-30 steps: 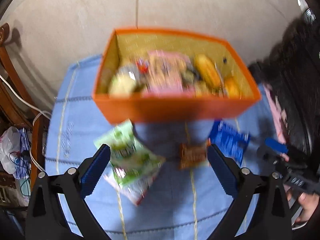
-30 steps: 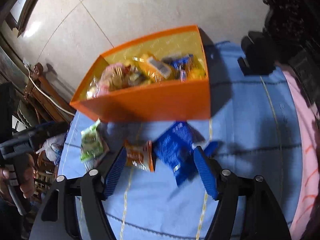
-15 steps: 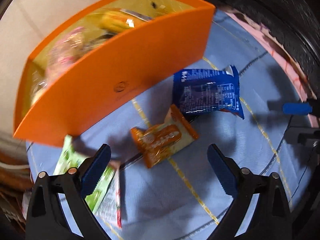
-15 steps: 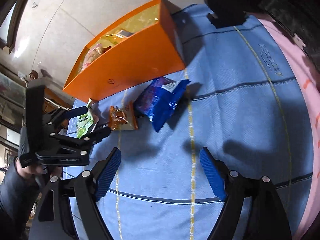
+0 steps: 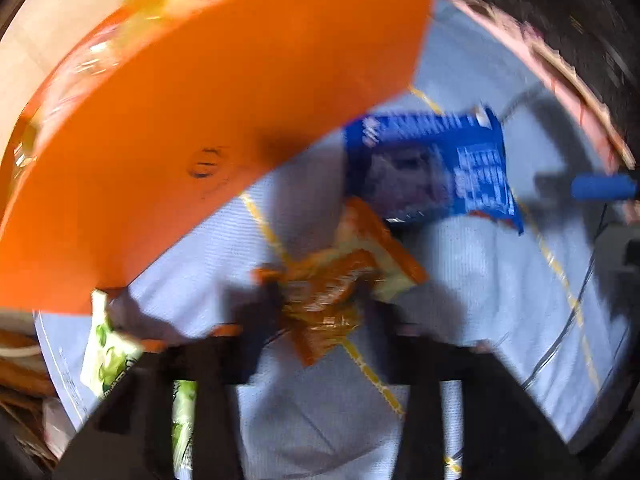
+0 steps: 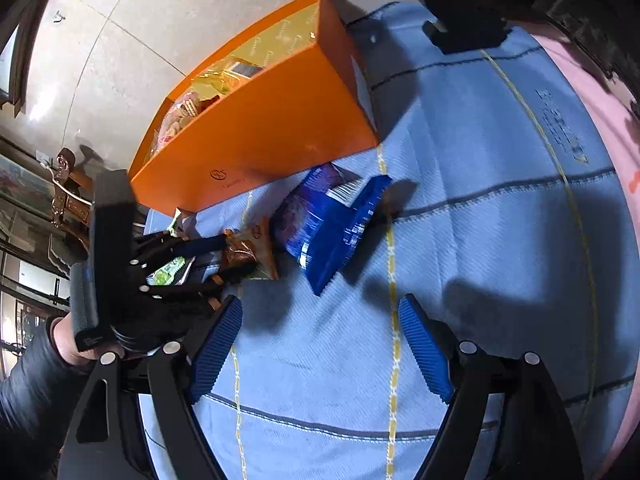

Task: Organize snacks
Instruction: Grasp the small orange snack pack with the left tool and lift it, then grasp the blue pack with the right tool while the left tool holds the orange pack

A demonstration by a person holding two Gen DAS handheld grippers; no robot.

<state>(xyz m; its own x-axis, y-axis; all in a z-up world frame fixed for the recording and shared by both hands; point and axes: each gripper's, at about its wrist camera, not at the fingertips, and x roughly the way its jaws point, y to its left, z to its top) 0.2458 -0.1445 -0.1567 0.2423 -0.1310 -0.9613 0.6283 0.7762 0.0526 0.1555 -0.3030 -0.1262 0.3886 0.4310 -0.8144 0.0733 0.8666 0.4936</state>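
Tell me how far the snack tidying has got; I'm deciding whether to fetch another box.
Done: the orange box already holds several packets. In hand: the left gripper is closed on the orange snack packet, which appears not yet lifted off the blue cloth. Left: the blue packet and the green packet lie on the cloth beside the box. The right gripper is open and empty.

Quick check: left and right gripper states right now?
Left gripper: shut on the orange snack packet.
Right gripper: open, holding nothing, above the blue cloth.
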